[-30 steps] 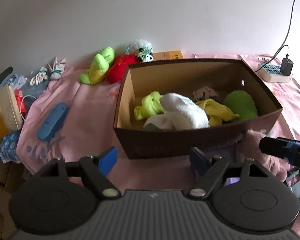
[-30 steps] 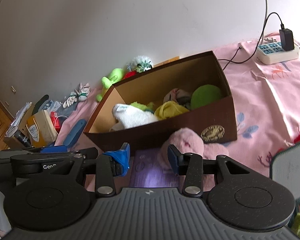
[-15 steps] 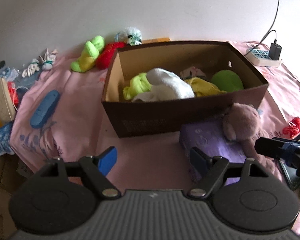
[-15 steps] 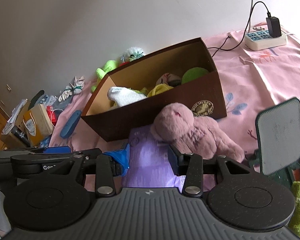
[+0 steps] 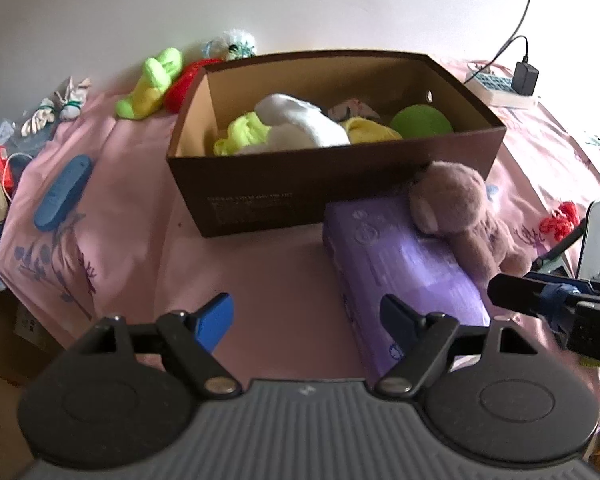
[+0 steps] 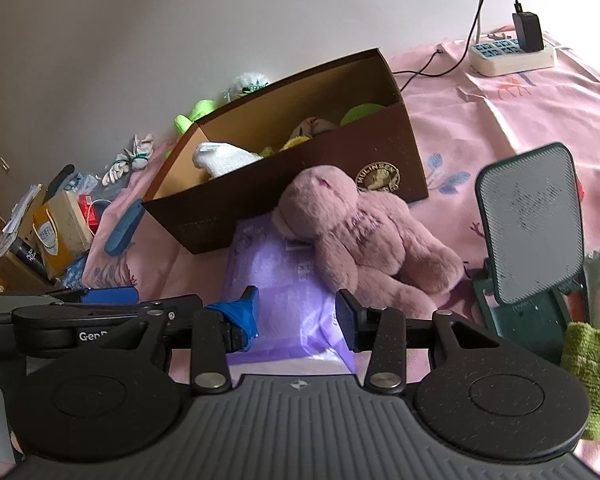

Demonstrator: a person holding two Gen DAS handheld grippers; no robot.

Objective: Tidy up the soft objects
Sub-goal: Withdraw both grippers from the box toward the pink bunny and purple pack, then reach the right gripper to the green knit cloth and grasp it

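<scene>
Hovering over a pink printed bedsheet [image 5: 284, 280], the left gripper [image 5: 306, 316] has its blue-padded jaws spread wide, nothing between them. The right gripper [image 6: 296, 314] has its jaws partly apart, one blue-wrapped pad and one black pad, empty, over a glossy purple plastic-wrapped rectangular pack [image 6: 284, 280]; small print on the pack is too blurred to read. A fuzzy mauve plush bunny [image 6: 364, 236] lies with its head on the pack's far end, touching the front wall of a dark brown cardboard box [image 5: 300, 184], stitched writing on its chest unreadable. The box is open-topped with a plain tan inside, a round gold emblem [image 6: 378, 178] on one wall reading "MULINSEN", and tiny pale lettering on the front, illegible. Inside the box: a white terry-cloth bundle [image 5: 300, 128], neon yellow-green knit fabric [image 5: 242, 132], a yellow soft piece [image 5: 370, 132], a smooth green round shape [image 5: 420, 122]. Behind the box on the sheet, by the wall: a lime plush [image 5: 152, 80], a red plush [image 5: 182, 86], a white fluffy toy [image 5: 232, 44]. A blue oblong plastic case [image 5: 62, 192] lies well left of the box. A white power strip [image 6: 508, 54] with black adapter sits far back right. A dark green stand with grey mesh panel [image 6: 528, 224] is right of the bunny. "Gen" is readable on the left gripper's body in the right wrist view.
</scene>
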